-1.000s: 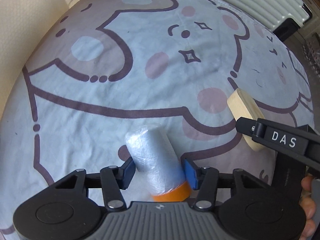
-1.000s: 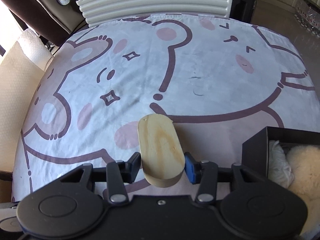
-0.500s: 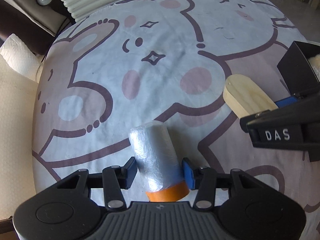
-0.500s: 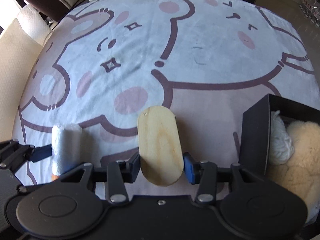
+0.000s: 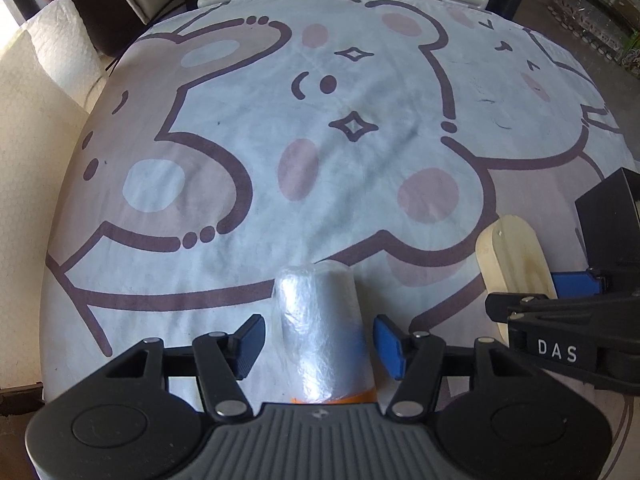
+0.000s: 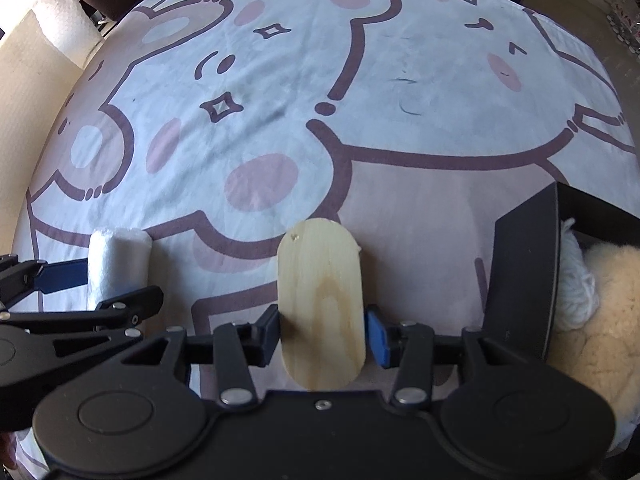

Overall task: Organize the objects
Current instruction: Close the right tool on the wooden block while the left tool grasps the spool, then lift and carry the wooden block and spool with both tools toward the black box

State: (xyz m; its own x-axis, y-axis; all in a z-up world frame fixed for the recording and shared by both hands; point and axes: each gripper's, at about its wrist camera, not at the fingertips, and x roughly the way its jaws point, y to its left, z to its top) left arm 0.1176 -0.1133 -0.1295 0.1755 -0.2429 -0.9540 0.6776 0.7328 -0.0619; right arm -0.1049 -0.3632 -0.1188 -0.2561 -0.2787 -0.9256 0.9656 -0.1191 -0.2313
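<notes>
While the black box (image 6: 520,280) at 3 o'clock already holds white yarn (image 6: 576,280) and a plush item (image 6: 608,320), 2 things are, as far as I can judge, not yet stowed. The right tool (image 6: 324,330) is clamped on the wooden oval (image 6: 320,304) beside that box. The left tool (image 5: 318,340) stands apart around the wrapped roll (image 5: 320,328), pads not touching it, above the bear-print cloth (image 5: 320,120).

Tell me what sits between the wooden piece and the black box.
Nothing sits there. In the right wrist view only bare printed bedsheet shows between the wooden piece, held in the right gripper, and the black box.
</notes>
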